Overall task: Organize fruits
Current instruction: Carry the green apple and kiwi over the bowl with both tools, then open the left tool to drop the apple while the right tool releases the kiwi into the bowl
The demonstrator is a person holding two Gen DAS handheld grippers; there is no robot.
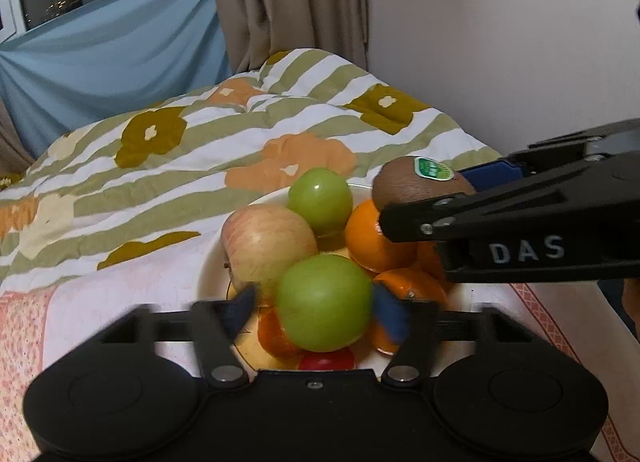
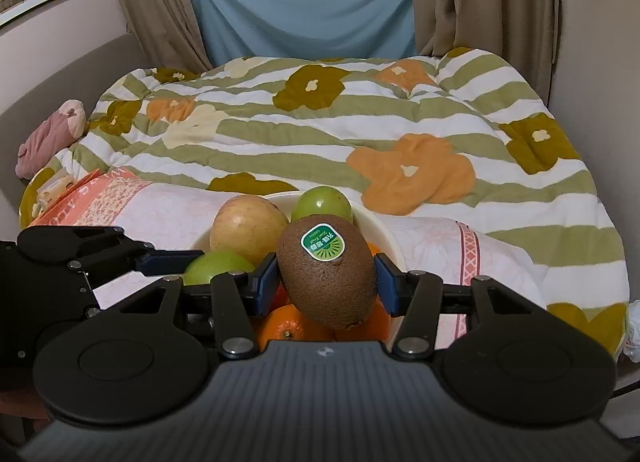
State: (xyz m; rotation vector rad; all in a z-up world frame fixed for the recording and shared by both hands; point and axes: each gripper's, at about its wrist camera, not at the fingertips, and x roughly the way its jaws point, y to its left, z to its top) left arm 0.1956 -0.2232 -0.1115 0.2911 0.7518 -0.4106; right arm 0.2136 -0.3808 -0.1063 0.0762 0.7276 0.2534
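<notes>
The left tongs (image 1: 320, 308) clench a green fruit (image 1: 324, 302) between blue pads over the cream bowl (image 1: 212, 270). The right tongs (image 2: 326, 278) grip a stickered kiwi (image 2: 328, 270) above the bowl's far right side. Beyond the left tongs sit an apple (image 1: 266, 246), oranges (image 1: 370, 242) and a second green fruit (image 1: 320, 198). Behind lies the floral quilt (image 2: 360, 134).

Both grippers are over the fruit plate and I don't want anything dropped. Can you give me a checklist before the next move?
1. Right gripper grips the kiwi on both sides: ok.
2. Left gripper around the green apple: pad contact blurred, cannot tell.
3. Grippers apart from each other: ok.
4. Plate flat on the cloth: cannot tell.
5. Oranges and red apple settled in the plate: ok.
</notes>
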